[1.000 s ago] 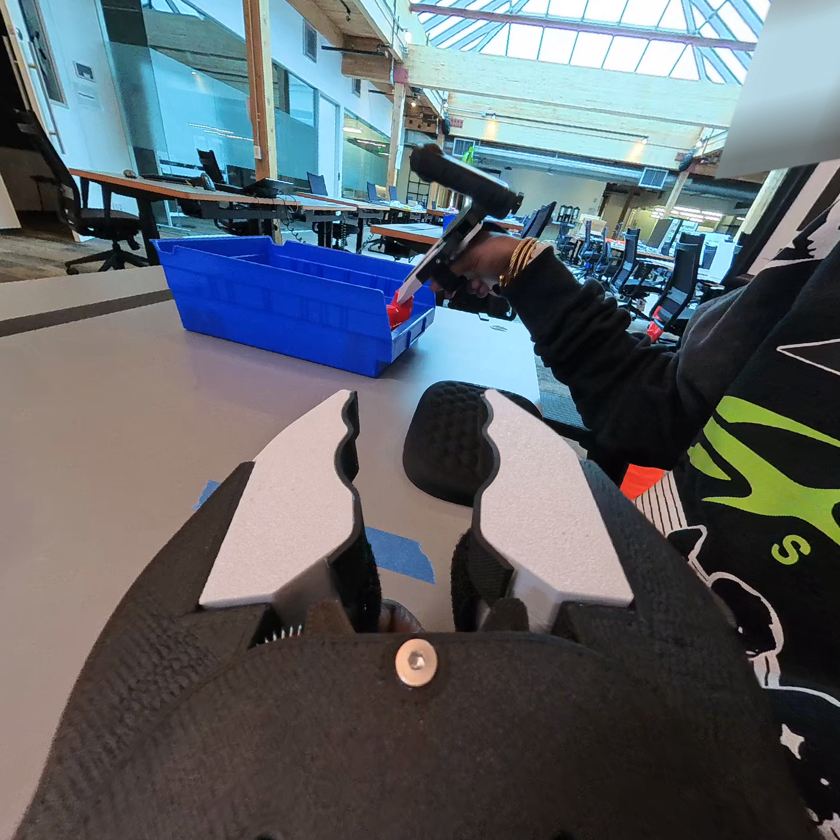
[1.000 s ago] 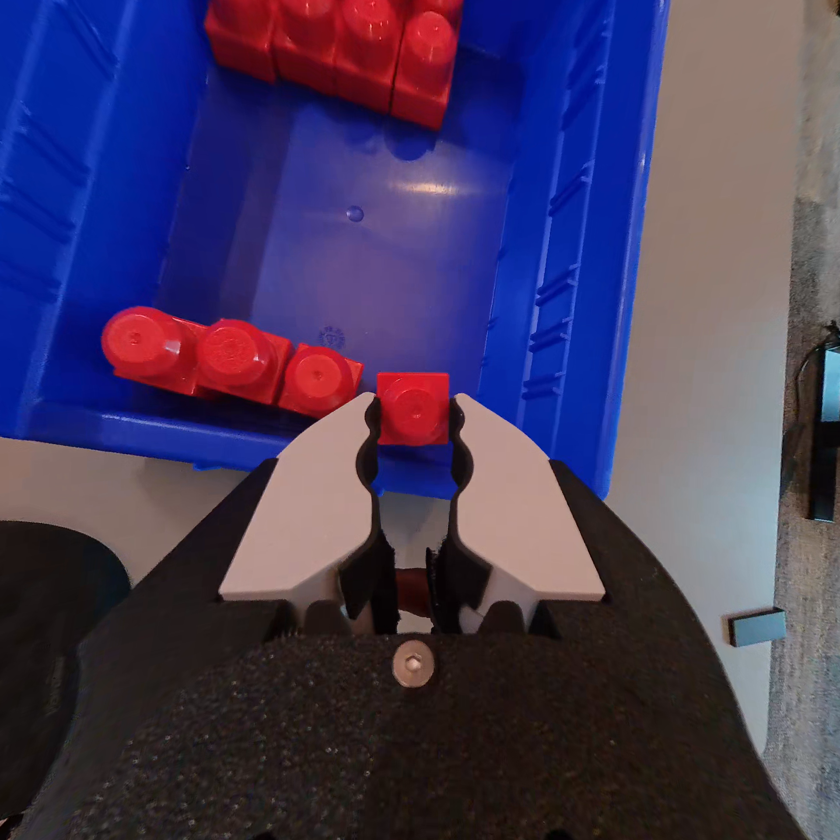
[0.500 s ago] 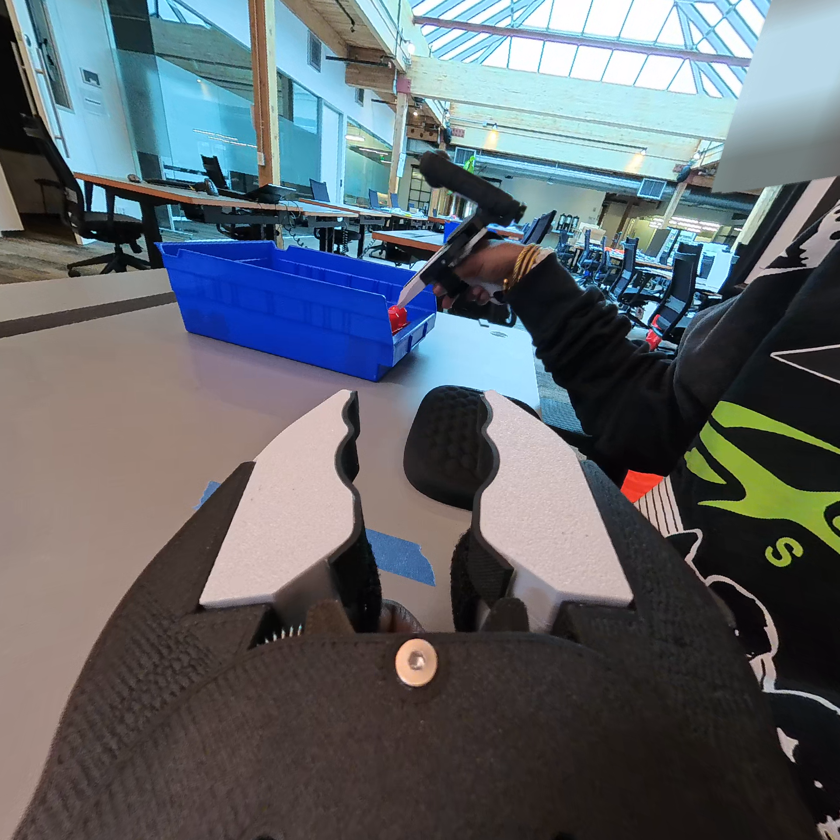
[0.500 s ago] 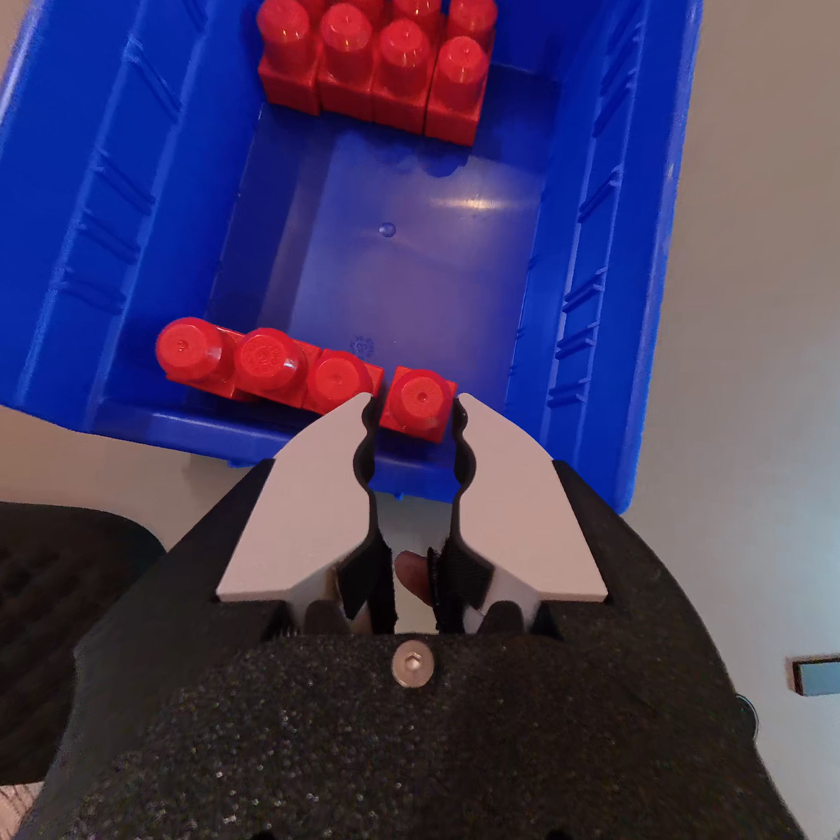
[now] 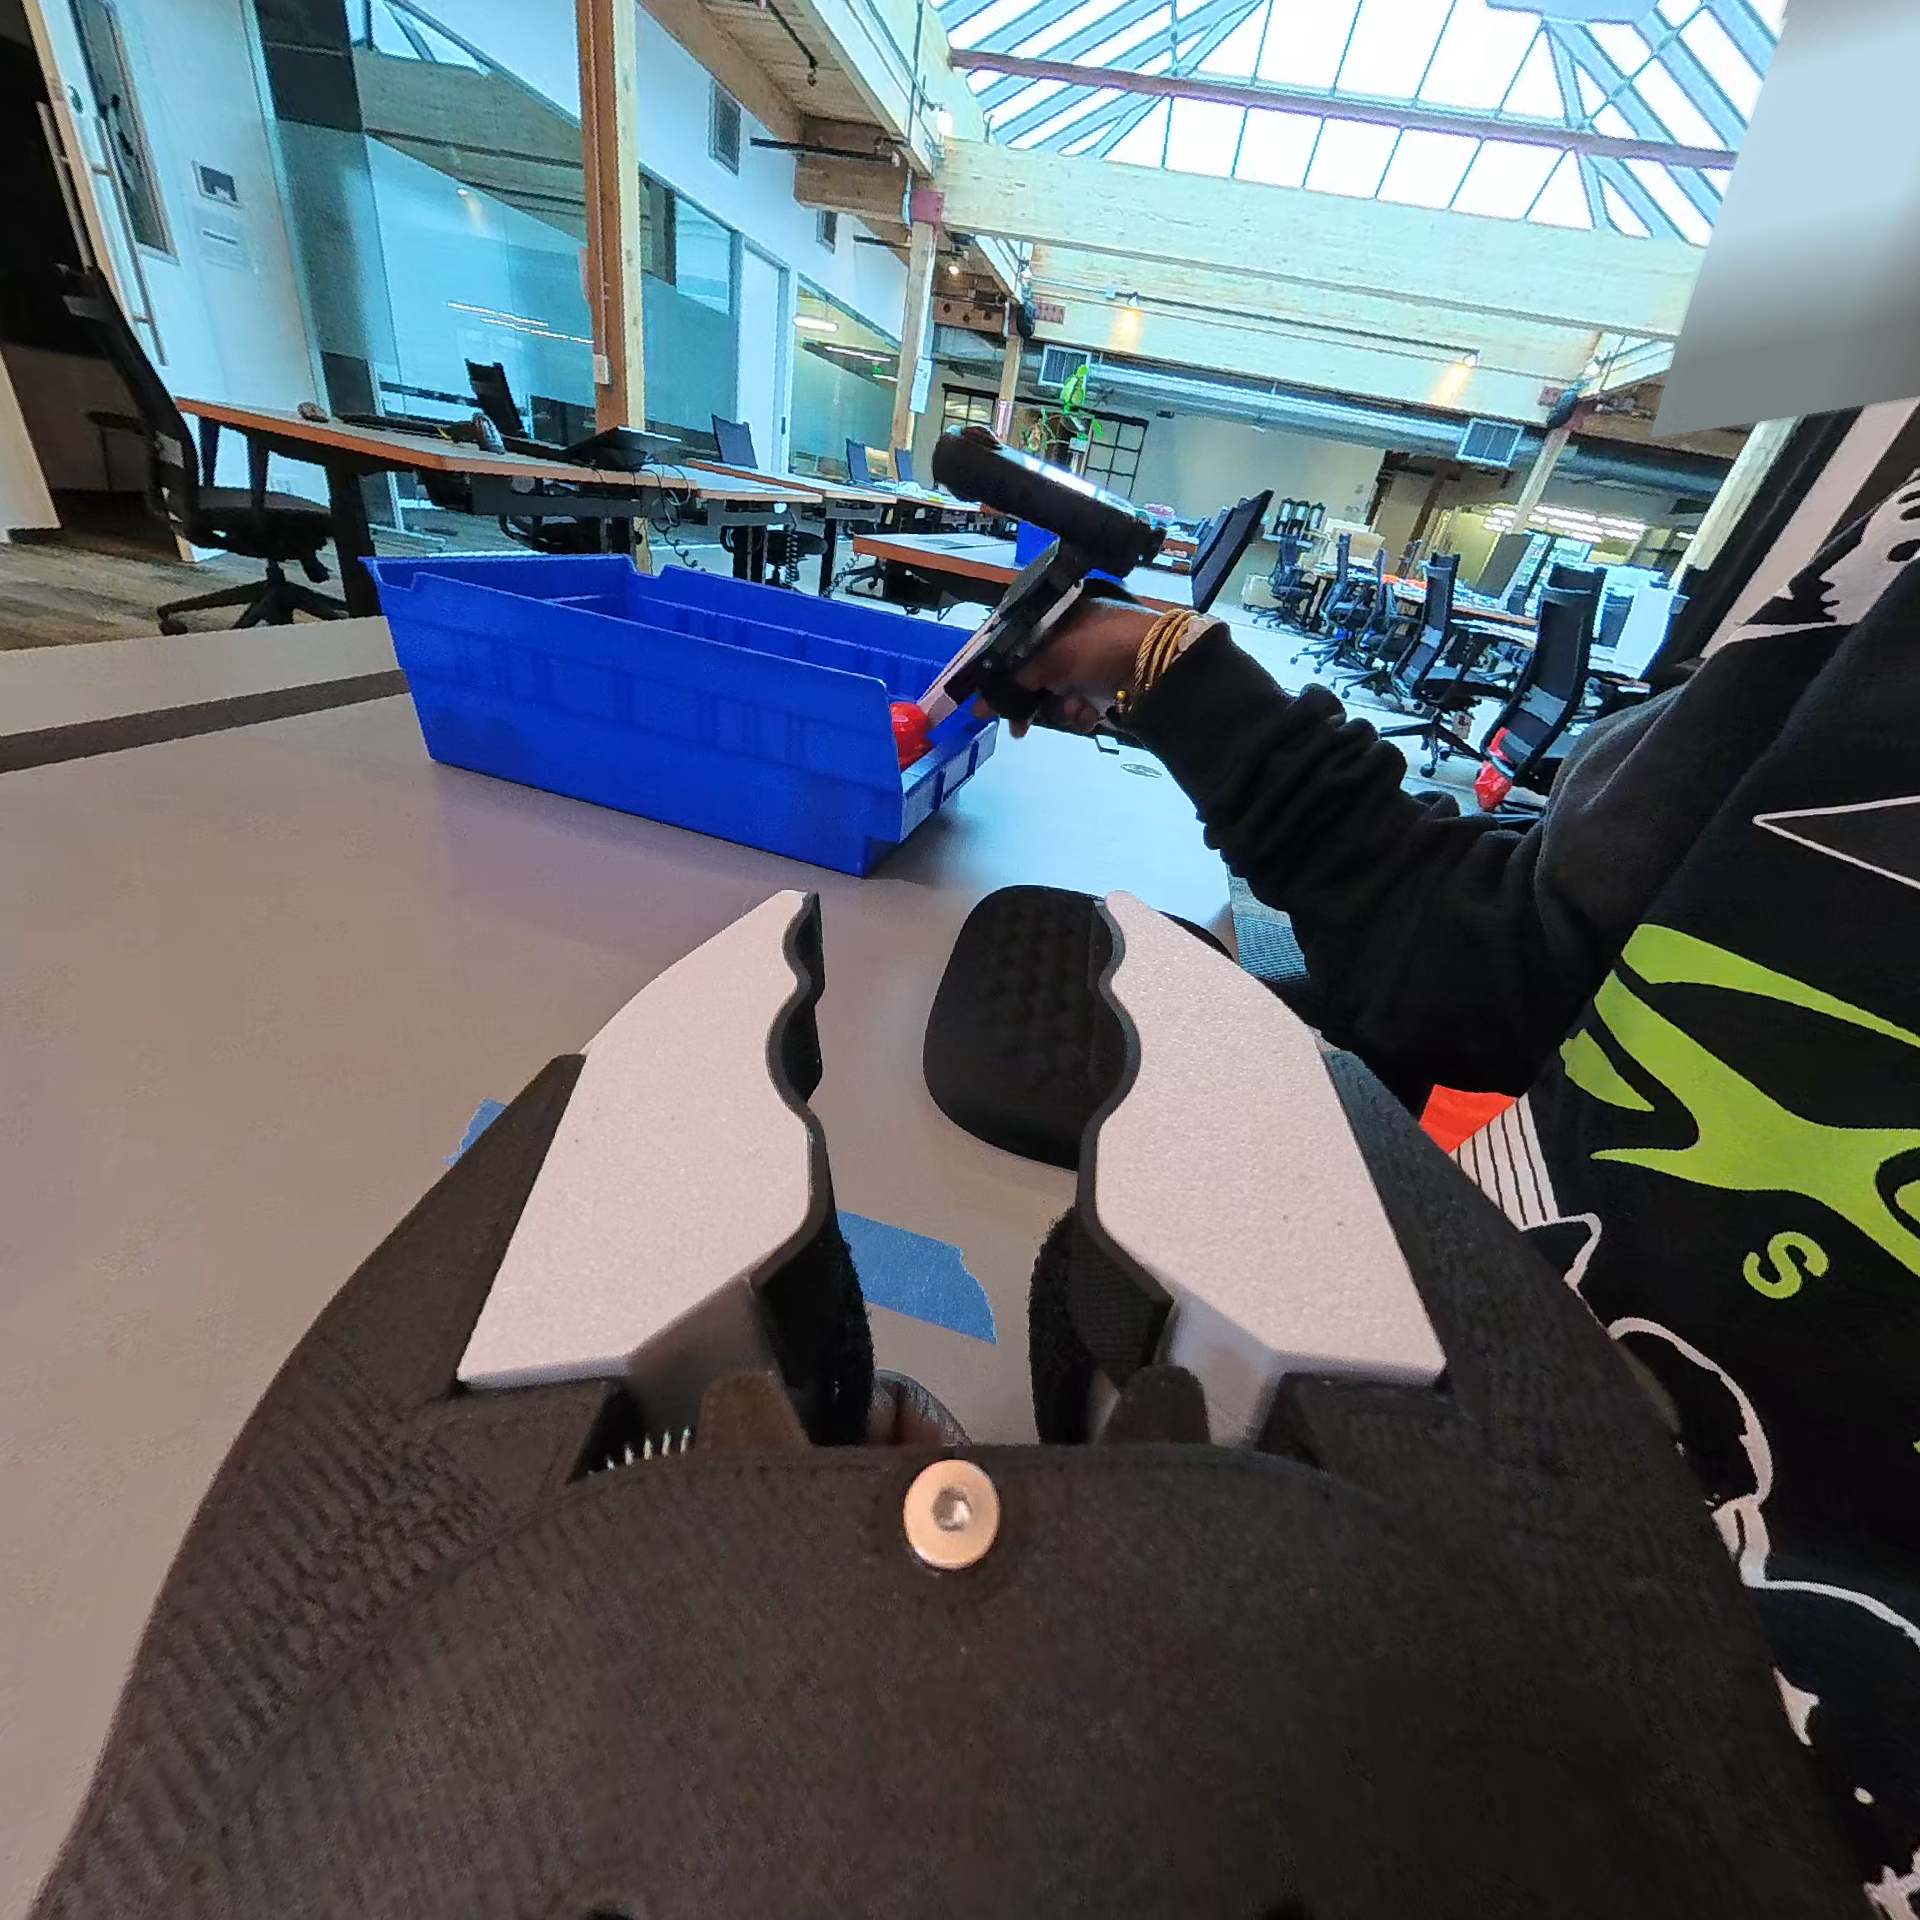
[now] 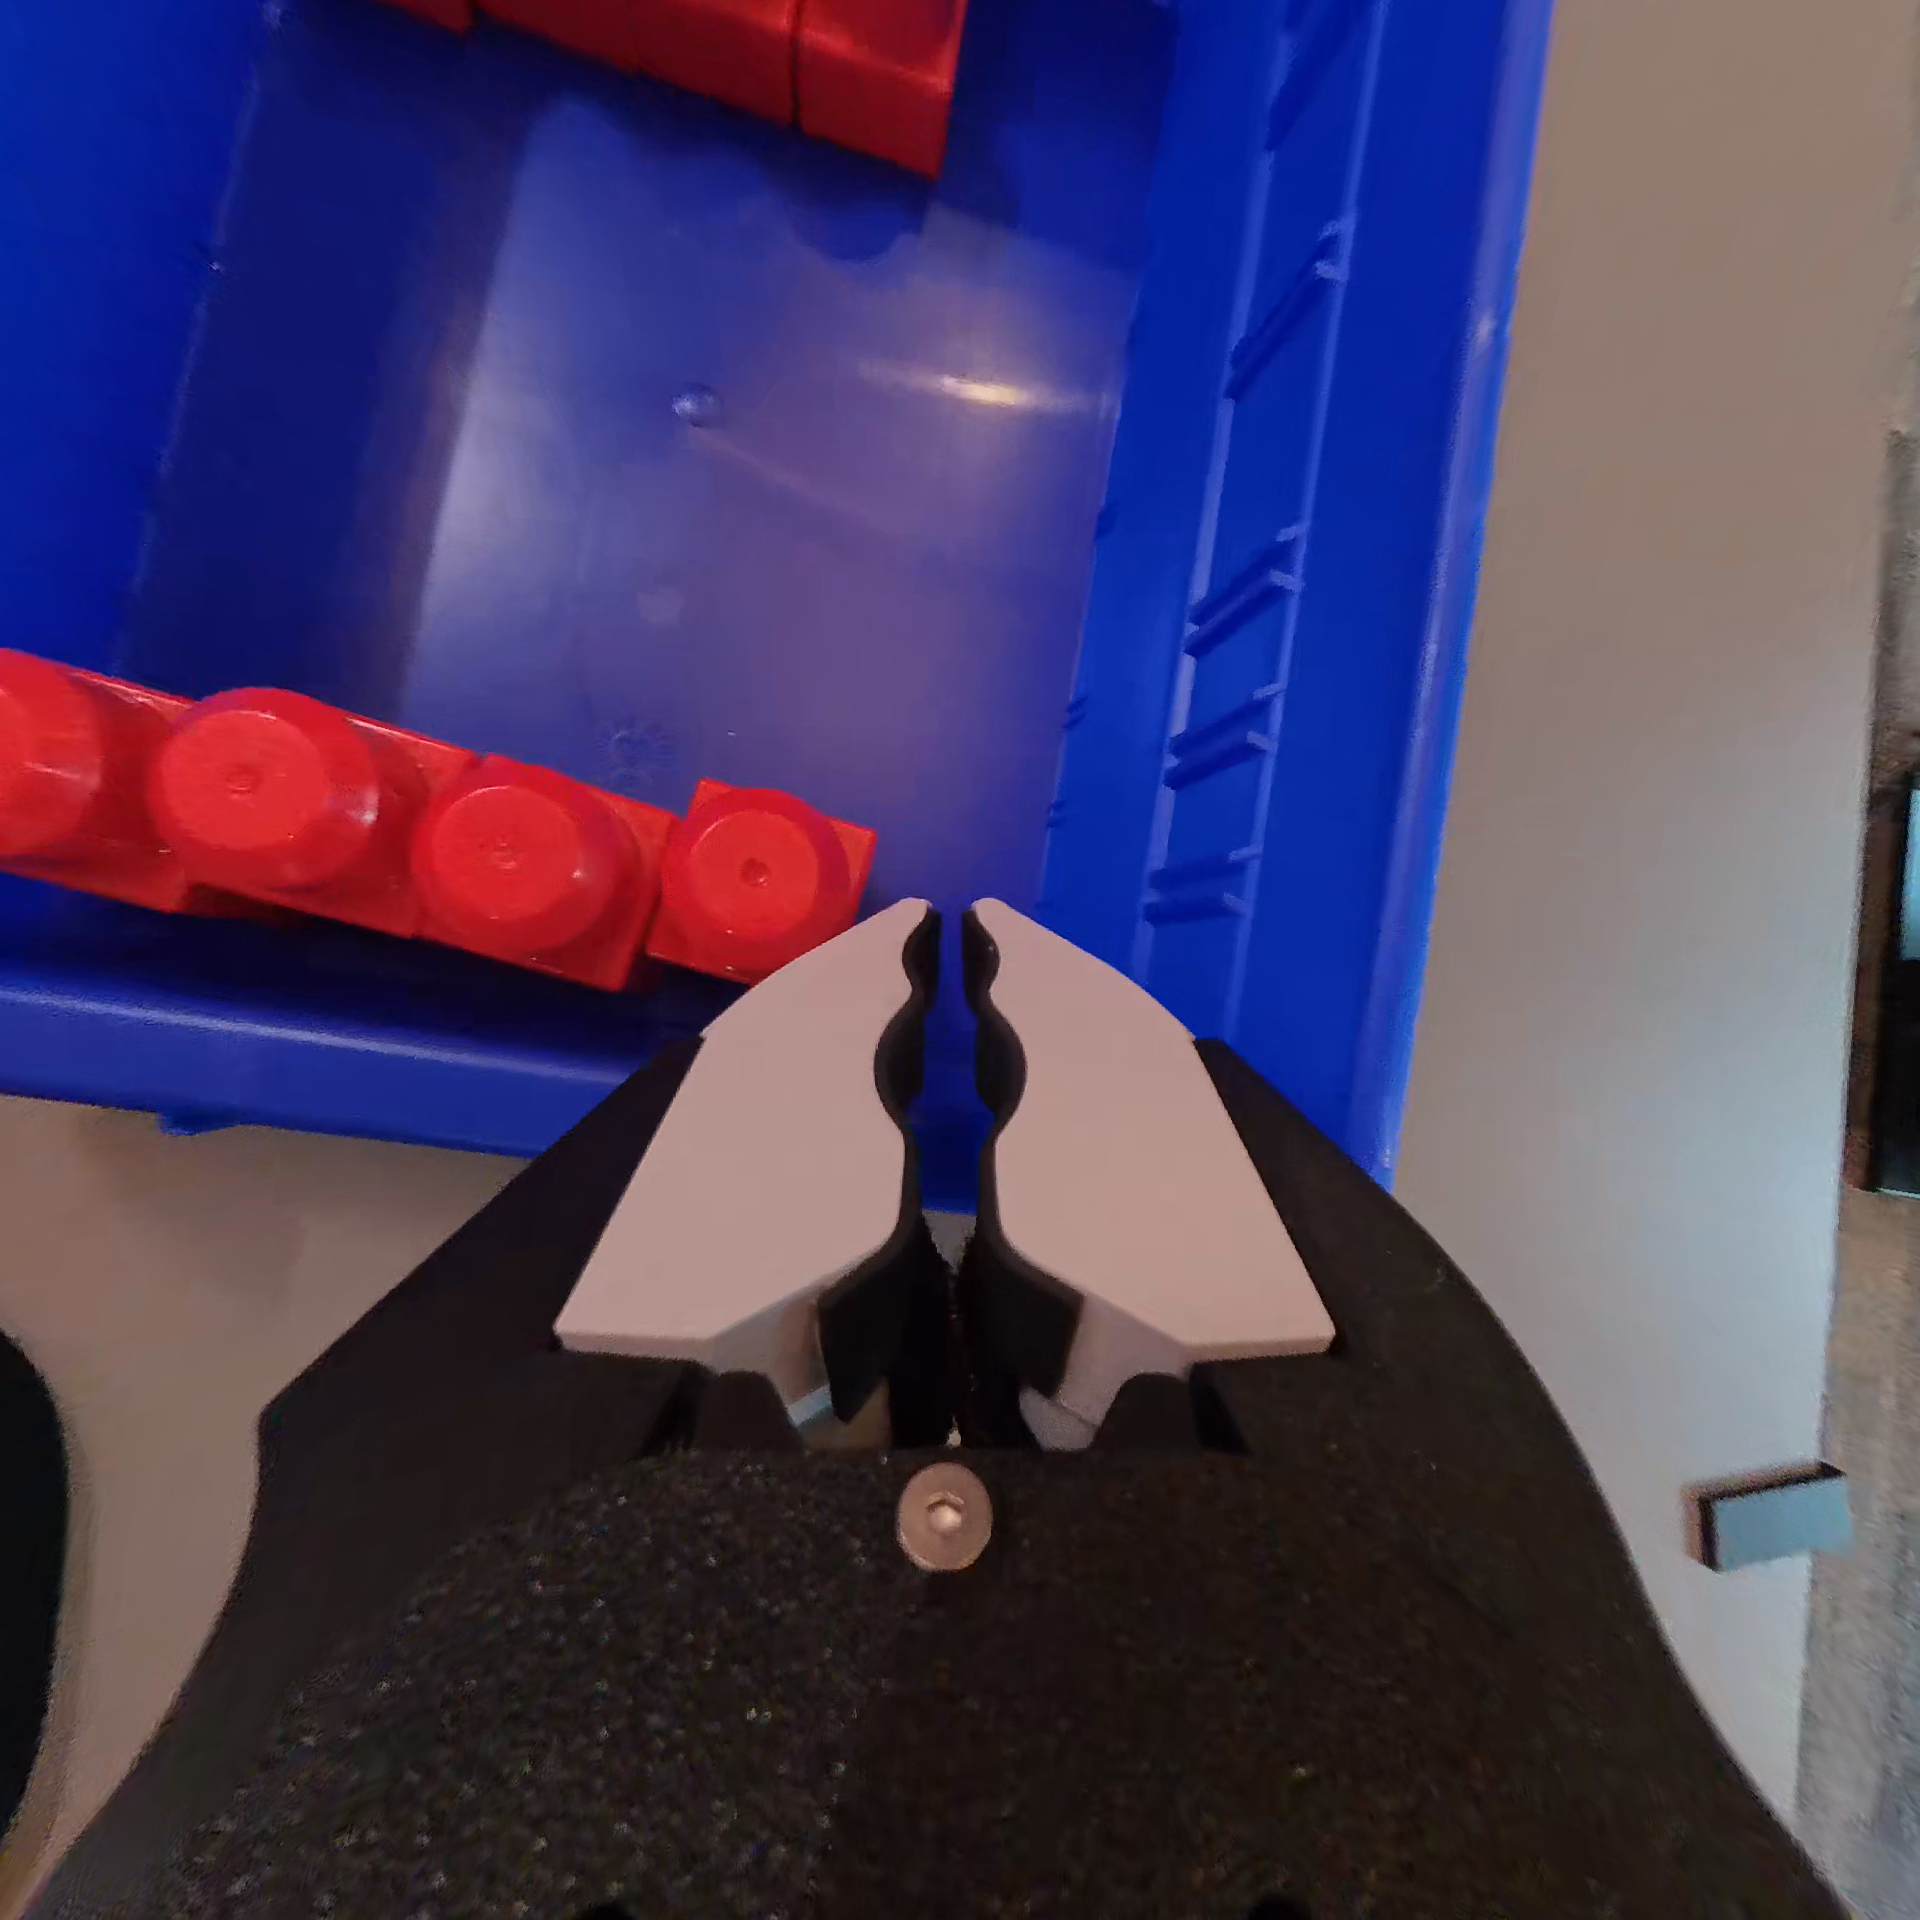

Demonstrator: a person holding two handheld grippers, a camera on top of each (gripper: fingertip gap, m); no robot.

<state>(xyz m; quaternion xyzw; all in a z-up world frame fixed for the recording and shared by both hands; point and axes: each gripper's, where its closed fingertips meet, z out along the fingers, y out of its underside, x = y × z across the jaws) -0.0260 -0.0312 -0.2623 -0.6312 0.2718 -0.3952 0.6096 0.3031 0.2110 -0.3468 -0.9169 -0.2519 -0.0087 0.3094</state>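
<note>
My right gripper is shut with nothing between its pads, its tips inside the near right corner of the blue bin. Just left of the tips stands a red block, the end of a row of red blocks along the bin's near wall. More red blocks stand at the far end. In the left wrist view the right gripper dips into the bin beside a red block. My left gripper is open and empty above the grey table.
A black textured pad lies on the table behind my left gripper's right finger, and blue tape is stuck below the jaws. A small grey block lies right of the bin. The person's sleeve and torso fill the right side.
My right gripper let go of the red block, which now stands at the end of the row. Its pads then came together on air just right of the block. The left gripper has not moved.
</note>
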